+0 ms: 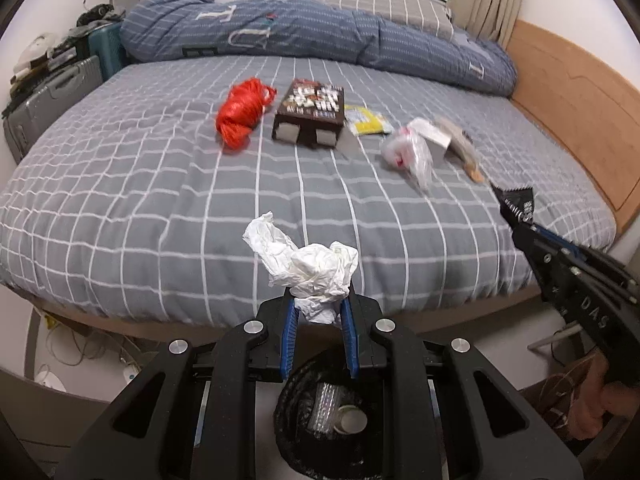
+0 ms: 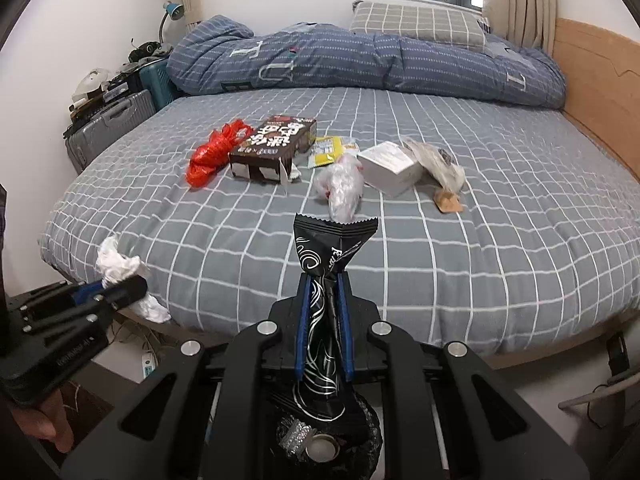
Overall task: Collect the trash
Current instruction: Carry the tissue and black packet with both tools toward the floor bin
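Grey checked bedding covers the bed (image 2: 460, 240), a rolled blue quilt (image 2: 360, 60) along its far side. Mid-mattress lie a brown box (image 2: 272, 148), red plastic bundle (image 2: 212, 152), white carton (image 2: 394, 166) and clear bag (image 2: 340, 186). Below both grippers sits a black bin (image 1: 296, 432) — left gripper (image 1: 320, 312) clenched on crumpled tissue (image 1: 308, 264), right gripper (image 2: 324, 308) pinching a black wrapper (image 2: 328, 256).

Right tool (image 1: 516, 204), body: "DAS" in pale letters. Blue quilt (image 1: 320, 28): large appliqué letters "T", "U", "I". Brown box (image 2: 276, 146): bold white characters, not legible. Black wrapper (image 2: 328, 264): script unreadable.
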Available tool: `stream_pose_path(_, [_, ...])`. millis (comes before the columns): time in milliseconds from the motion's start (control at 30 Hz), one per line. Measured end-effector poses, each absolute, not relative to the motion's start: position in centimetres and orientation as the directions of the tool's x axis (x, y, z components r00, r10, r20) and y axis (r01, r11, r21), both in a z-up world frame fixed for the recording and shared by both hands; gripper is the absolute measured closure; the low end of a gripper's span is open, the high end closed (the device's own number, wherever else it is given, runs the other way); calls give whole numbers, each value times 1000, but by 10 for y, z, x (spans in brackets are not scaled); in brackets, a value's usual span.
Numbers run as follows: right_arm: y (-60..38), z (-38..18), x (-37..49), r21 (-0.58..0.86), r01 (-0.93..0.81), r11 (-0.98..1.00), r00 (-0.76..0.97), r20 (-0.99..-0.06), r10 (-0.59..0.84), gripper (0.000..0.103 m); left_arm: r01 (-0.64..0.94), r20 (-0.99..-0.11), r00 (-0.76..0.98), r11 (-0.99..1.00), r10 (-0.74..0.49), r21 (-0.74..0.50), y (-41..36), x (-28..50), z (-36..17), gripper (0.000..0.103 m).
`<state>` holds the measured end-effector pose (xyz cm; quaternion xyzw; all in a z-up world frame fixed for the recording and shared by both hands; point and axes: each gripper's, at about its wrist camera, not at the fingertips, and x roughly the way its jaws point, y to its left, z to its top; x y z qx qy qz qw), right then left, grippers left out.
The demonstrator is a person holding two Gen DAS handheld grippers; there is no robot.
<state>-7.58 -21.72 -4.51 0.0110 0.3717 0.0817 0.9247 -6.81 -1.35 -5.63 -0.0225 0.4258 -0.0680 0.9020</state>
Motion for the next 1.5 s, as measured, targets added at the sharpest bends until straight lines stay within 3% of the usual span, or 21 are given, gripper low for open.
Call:
stream_pose_path(400, [-211,-60,-104,77,-158,984,679,-715,165,90,83,-810,572,992,-128,-98,-16,-100,-83,84])
stream_pose_path(1033, [-205,-58,-145,88,-148,985,655,-737,164,90,78,-810,570,991,-137,-112,-22,-144,-70,84])
stream_pose_path(1500, [-200,-128,-141,72,-152,986,541,-829,144,89,49,-874,469,992,-128,-119,-7,-141,-139,84])
